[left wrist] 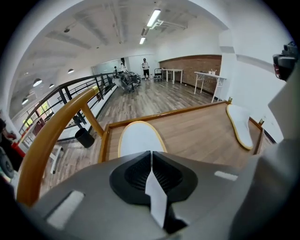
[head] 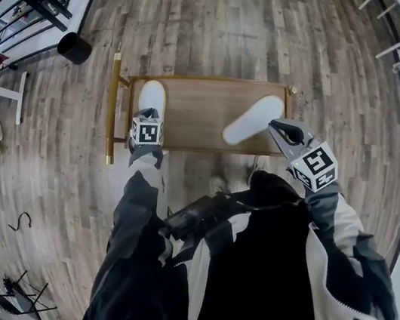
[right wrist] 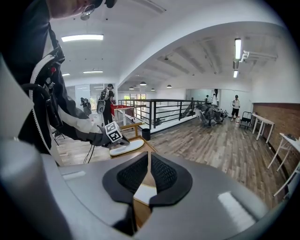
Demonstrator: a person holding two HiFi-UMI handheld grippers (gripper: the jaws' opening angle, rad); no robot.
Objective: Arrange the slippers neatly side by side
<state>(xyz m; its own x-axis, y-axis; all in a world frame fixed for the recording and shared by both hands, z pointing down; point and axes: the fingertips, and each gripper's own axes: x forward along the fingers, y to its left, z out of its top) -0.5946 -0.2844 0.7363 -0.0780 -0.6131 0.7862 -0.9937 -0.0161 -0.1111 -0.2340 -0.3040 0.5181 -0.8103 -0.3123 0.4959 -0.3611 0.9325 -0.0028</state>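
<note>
Two white slippers lie on a low wooden table [head: 194, 108]. The left slipper [head: 153, 96] [left wrist: 138, 137] points straight away from me along the table's left edge. My left gripper [head: 147, 127] [left wrist: 151, 161] is at its near end, shut on its heel, with a white sliver between the pads. The right slipper [head: 255, 119] [left wrist: 239, 124] lies at a slant near the right edge. My right gripper [head: 280, 130] [right wrist: 149, 161] is at its right side. Its jaws are almost together, and a white bit of the slipper [right wrist: 144, 193] shows behind them. I see no pinch.
The table has a raised rim and a curved wooden rail [head: 111, 109] on its left. A black bin [head: 74, 47] stands on the plank floor beyond, by a dark railing [left wrist: 70, 96]. White tables [left wrist: 206, 77] and distant people are at the far end. Cables [head: 20, 222] lie at the lower left.
</note>
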